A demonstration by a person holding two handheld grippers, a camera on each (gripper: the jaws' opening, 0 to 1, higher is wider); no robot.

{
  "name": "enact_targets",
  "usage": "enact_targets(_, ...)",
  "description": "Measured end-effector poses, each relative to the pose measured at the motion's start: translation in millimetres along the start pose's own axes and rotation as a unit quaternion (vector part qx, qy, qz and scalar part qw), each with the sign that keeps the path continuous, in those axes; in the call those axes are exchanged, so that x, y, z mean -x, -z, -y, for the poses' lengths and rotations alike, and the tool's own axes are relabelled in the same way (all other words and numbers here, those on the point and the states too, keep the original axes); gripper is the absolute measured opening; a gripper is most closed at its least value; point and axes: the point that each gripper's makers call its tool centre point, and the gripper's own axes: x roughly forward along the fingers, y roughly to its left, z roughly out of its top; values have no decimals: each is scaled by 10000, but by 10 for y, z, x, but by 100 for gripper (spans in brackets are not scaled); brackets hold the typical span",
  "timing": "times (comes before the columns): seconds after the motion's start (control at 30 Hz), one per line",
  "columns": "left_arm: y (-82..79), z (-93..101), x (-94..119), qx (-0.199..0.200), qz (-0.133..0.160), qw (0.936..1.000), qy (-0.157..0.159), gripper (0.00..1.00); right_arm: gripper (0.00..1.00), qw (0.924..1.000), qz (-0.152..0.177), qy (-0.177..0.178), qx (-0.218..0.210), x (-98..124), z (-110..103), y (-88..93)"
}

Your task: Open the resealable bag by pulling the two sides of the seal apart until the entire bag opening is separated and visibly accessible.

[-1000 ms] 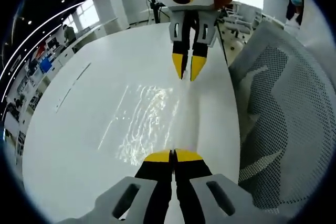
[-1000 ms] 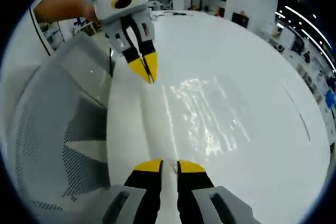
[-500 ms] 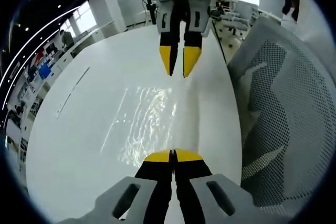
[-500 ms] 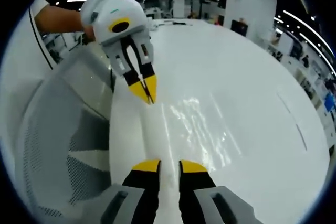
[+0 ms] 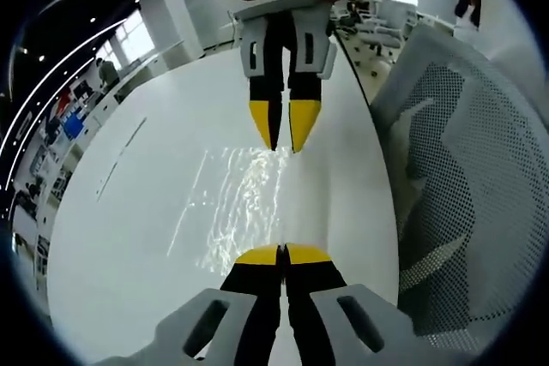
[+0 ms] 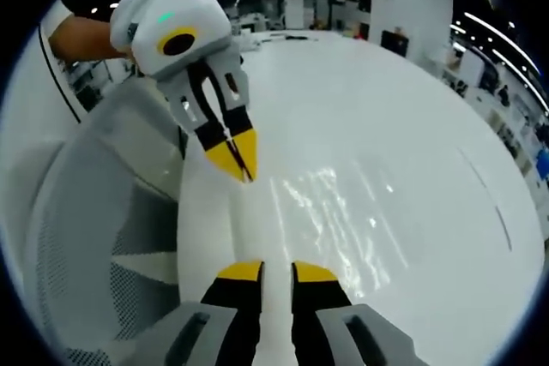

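Bag (image 5: 296,199): clear, glossy plastic, lying flat on the white table (image 5: 129,212) near its edge, stretched between the two grippers; in the right gripper view the bag (image 6: 283,212) showed as a pale strip with a shiny, wrinkled patch beside it.

Left gripper (image 5: 283,254): jaws pressed together, pinching the near edge of the bag.

Right gripper (image 6: 276,270): jaws a little apart with the bag's edge between them; whether they truly gripped it could not be told.

Progress, as judged: both sides taken up, but no gap in the seal could be made out; the pulling apart along the whole opening appeared left to do.

Mesh chair (image 5: 463,177): just beside the table edge.
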Motion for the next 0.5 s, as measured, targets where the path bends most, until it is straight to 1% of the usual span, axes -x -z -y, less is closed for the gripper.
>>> enact_targets(0.1, -3, 1, -1, 2, 9, 10000, 4, 0, 8, 10000, -7, -20, -2, -28, -8, -13)
enact_targets(0.2, -13, -7, 7, -79, 50, 10000, -22, 0, 6, 9999, -43, -120, -20, -117, -35, -15)
enact_targets(0.3, -23, -3, 4, -93, 105, 9999, -20, 0, 3, 9996, -49, -251, -133, -213, -74, -37)
enact_targets(0.37, -46, -4, -8, -101, 157, 9998, 4, 0, 2, 9990, -136, -373, -213, -285, -133, 4)
enact_targets(0.5, -56, -14, -9, -119, 167, 9998, 1, 0, 0, 9989, -144, -403, -208, -297, -156, 16)
